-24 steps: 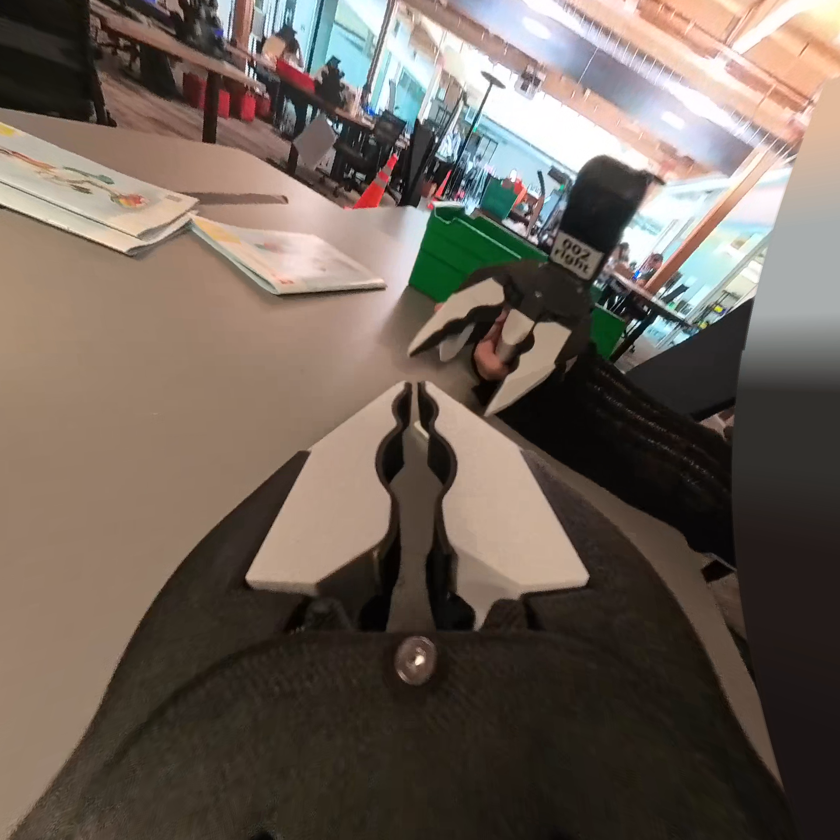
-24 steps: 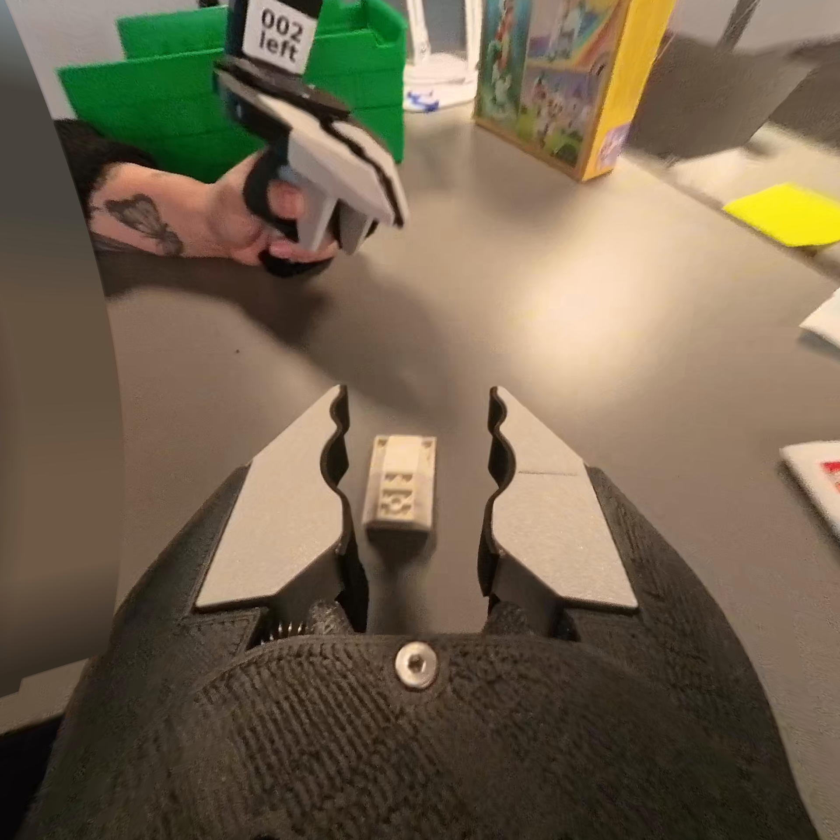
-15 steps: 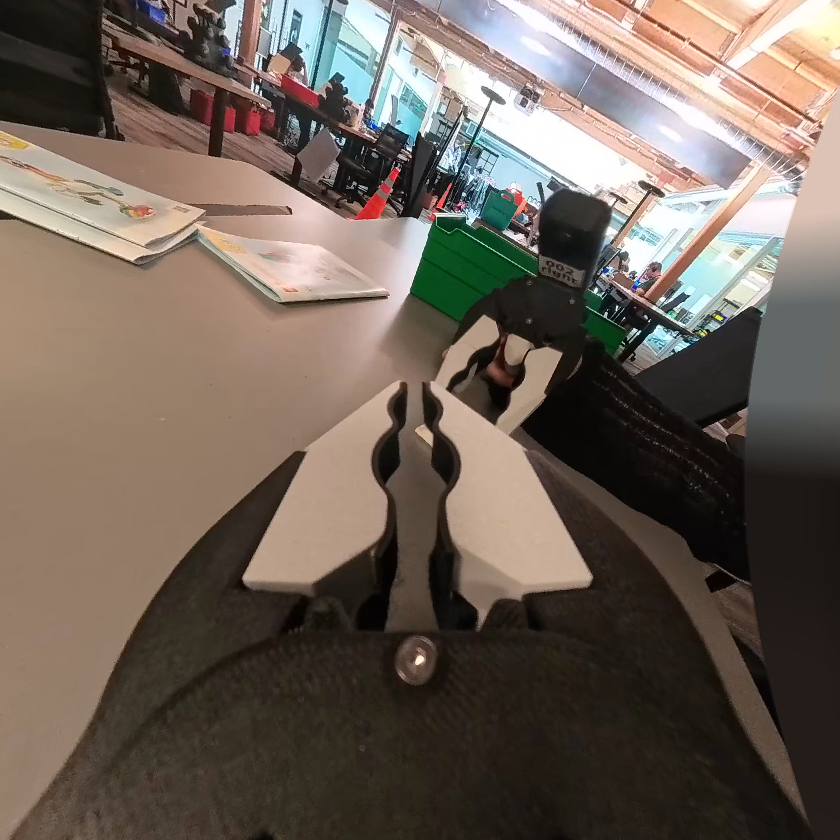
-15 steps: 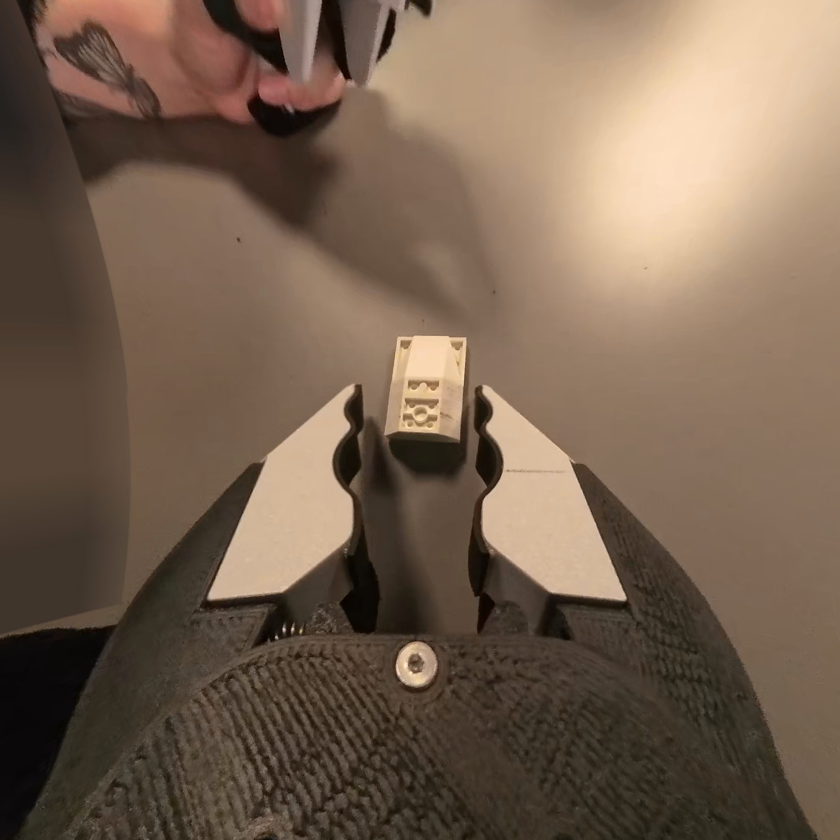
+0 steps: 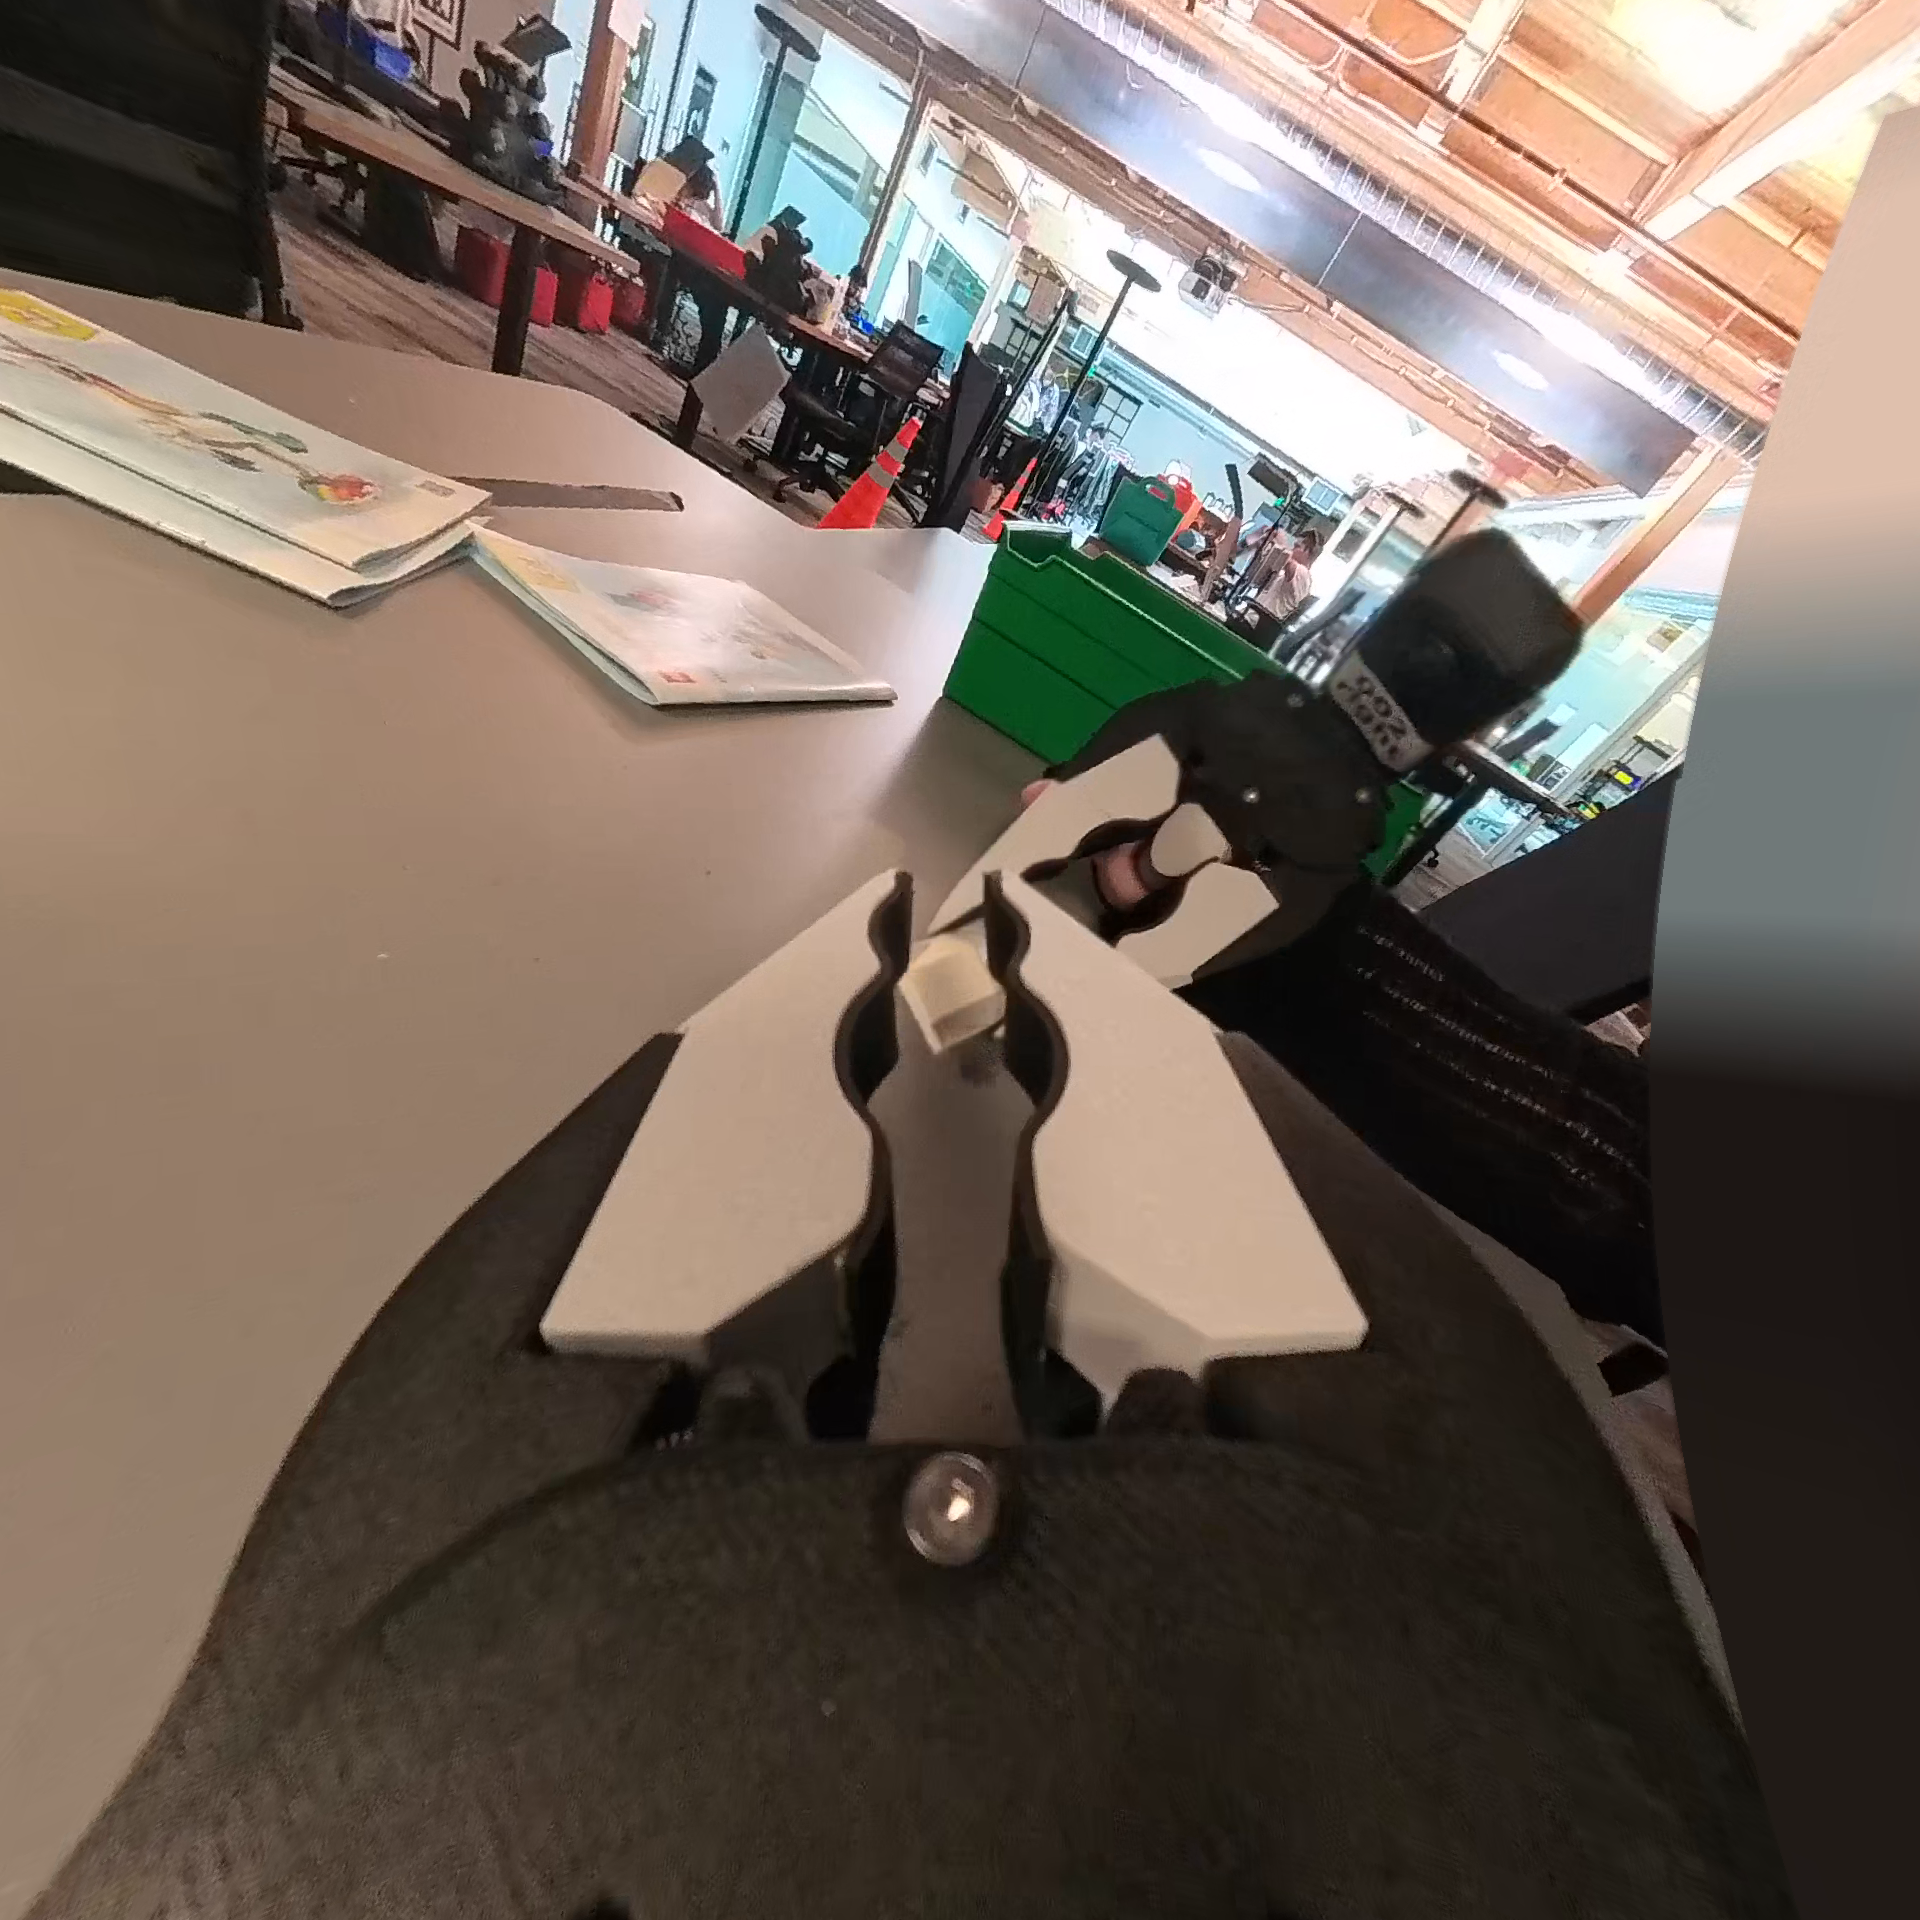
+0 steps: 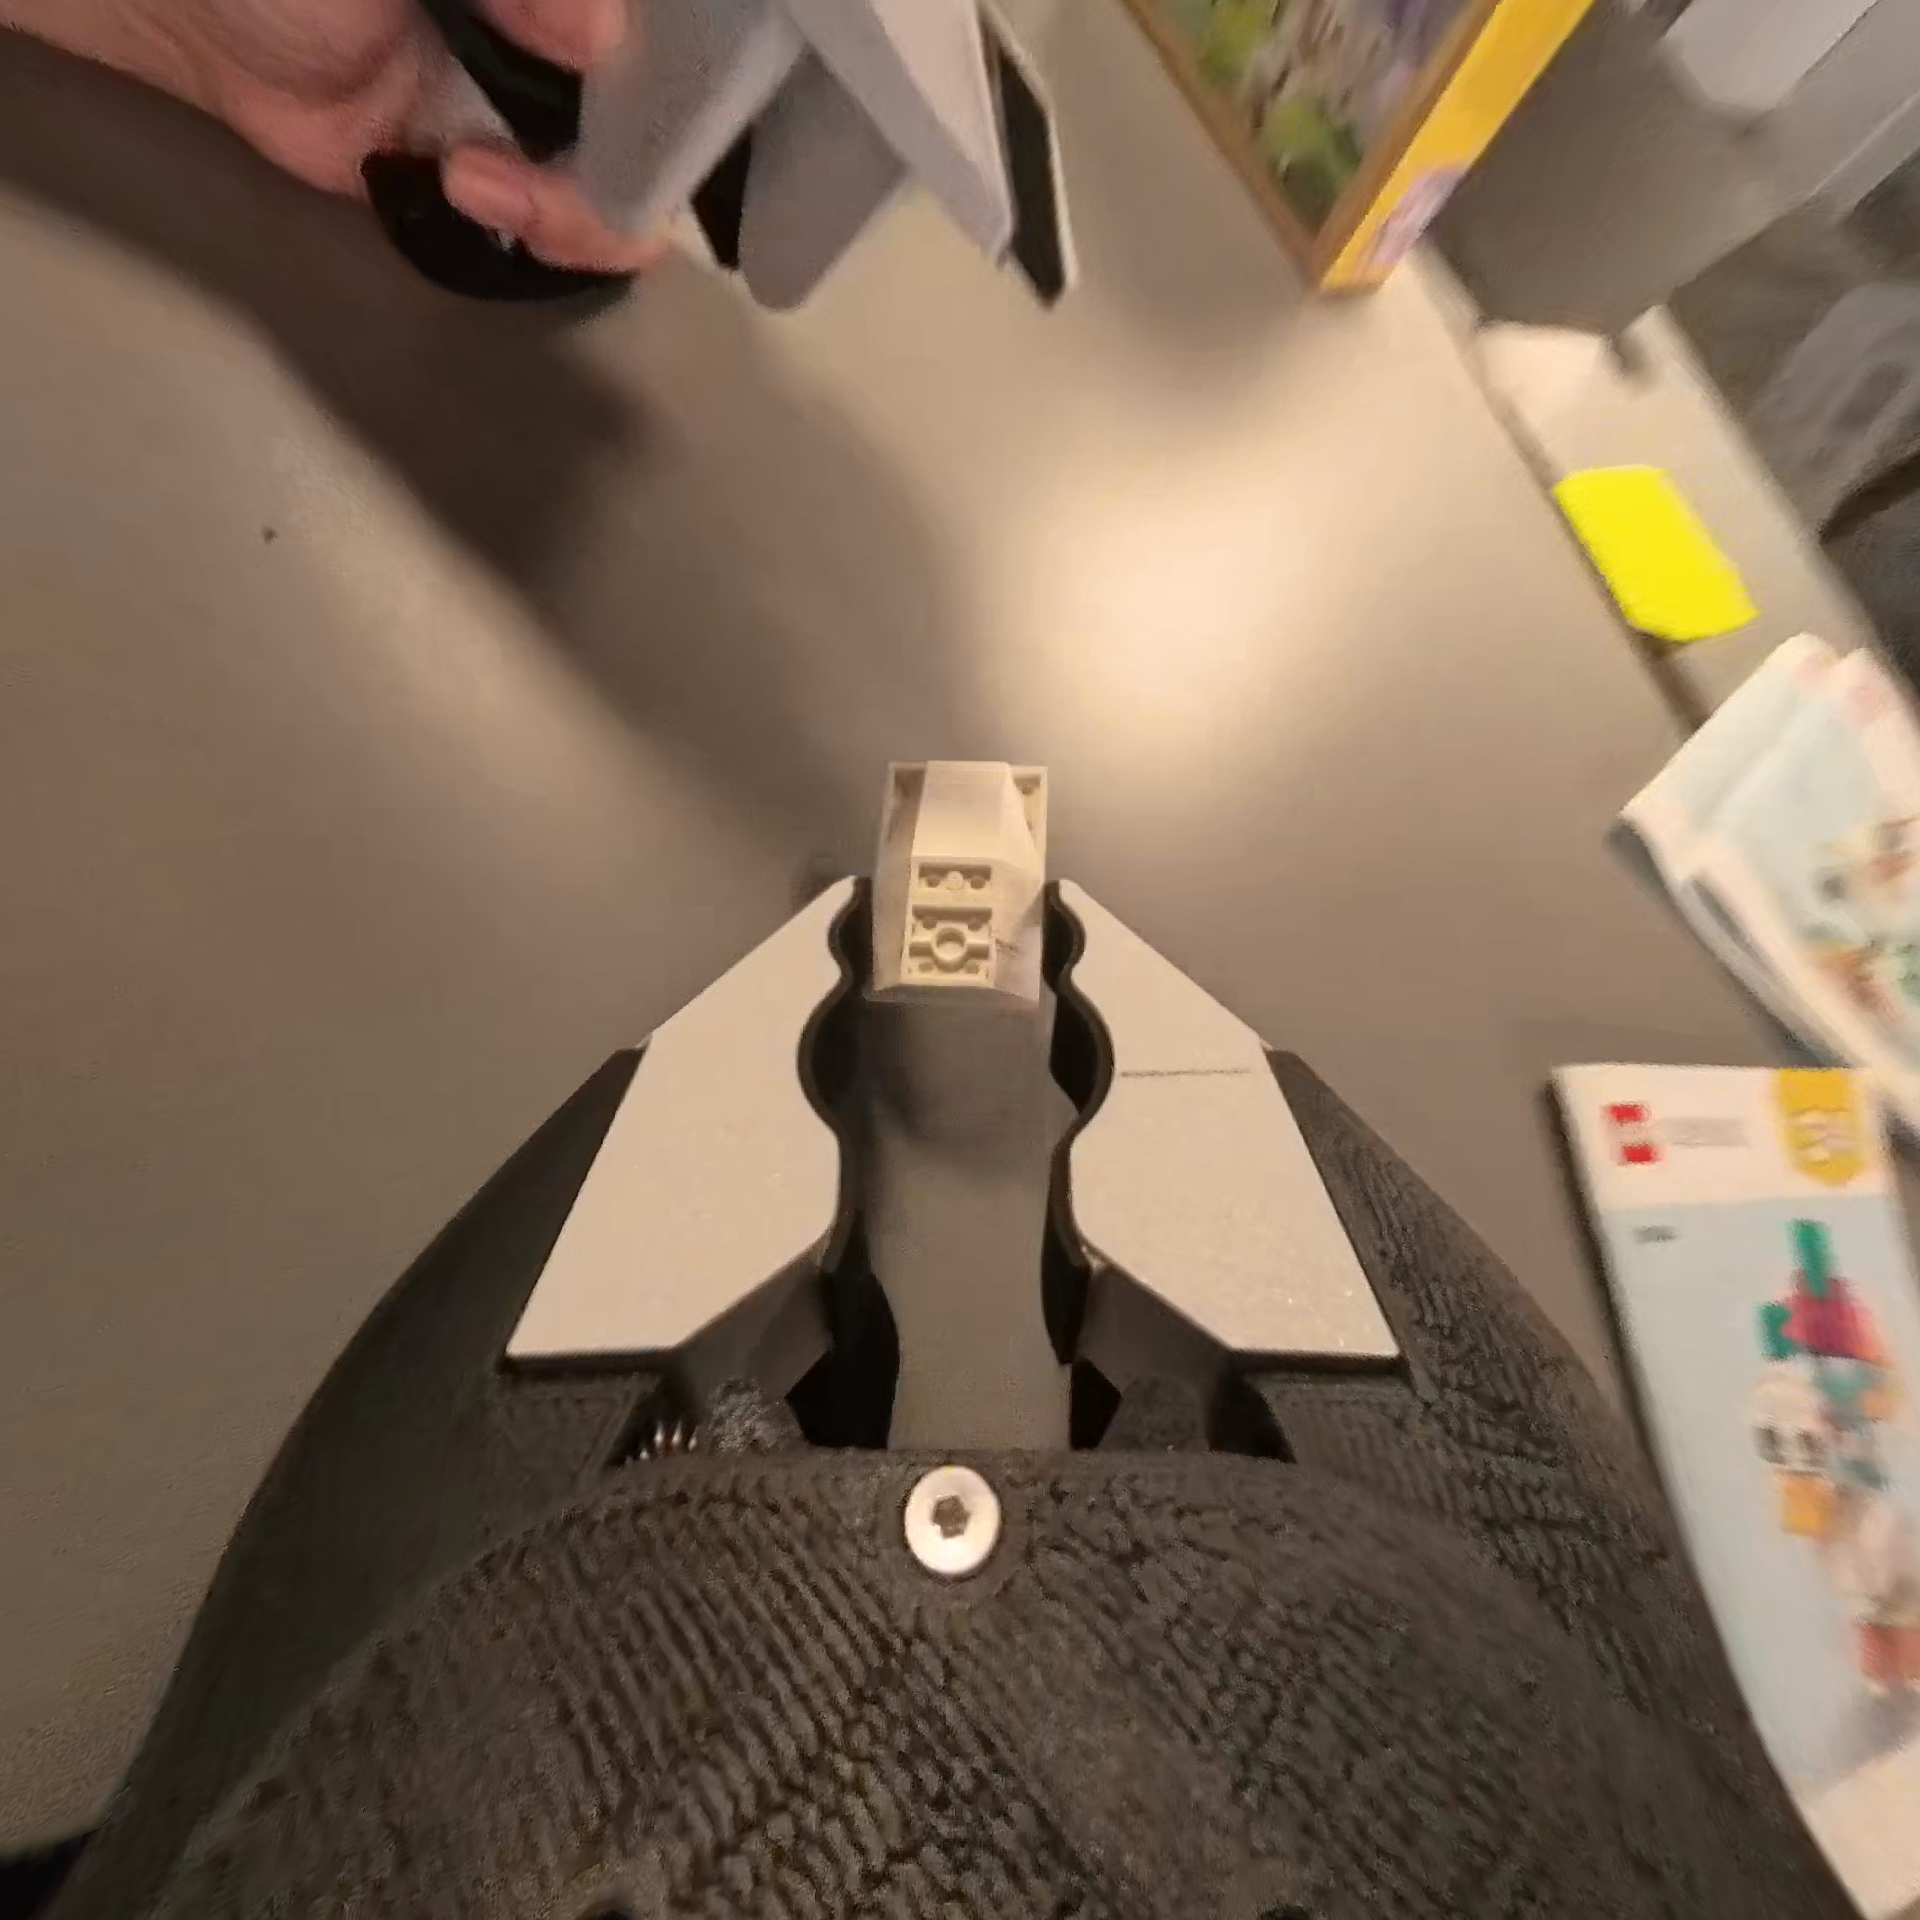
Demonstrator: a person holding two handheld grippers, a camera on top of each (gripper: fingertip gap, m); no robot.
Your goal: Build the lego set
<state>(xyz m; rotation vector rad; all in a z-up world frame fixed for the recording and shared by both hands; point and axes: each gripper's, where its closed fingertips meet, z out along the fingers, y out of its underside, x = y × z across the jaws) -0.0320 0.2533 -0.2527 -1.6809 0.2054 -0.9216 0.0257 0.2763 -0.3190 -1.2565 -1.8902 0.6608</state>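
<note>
My right gripper (image 6: pixel 956 896) is shut on a small cream toy brick (image 6: pixel 961 883), gripped at the fingertips with its far end sticking out, above the grey table (image 6: pixel 416 779). My left gripper (image 5: pixel 943 885) holds nothing; its jaws stand a narrow gap apart. Through that gap I see the brick (image 5: pixel 951 997), with the right gripper (image 5: pixel 971 930) close behind it. In the right wrist view the left gripper (image 6: pixel 904 291), held by a hand (image 6: pixel 343 94), hangs blurred just beyond the brick and apart from it.
Green bins (image 5: pixel 1049 665) stand behind the right gripper. Booklets (image 5: pixel 686 634) lie on the table to the left, and more booklets (image 6: pixel 1766 1351) lie at the right. A yellow-edged picture box (image 6: pixel 1382 156) and a yellow note (image 6: pixel 1652 551) are farther off. The tips of one gripper are about 10 cm away from the tips of the other.
My right gripper closed on the brick that lay between its fingers and raised it off the table. The two grippers came closer together. My left gripper's jaws parted a little.
</note>
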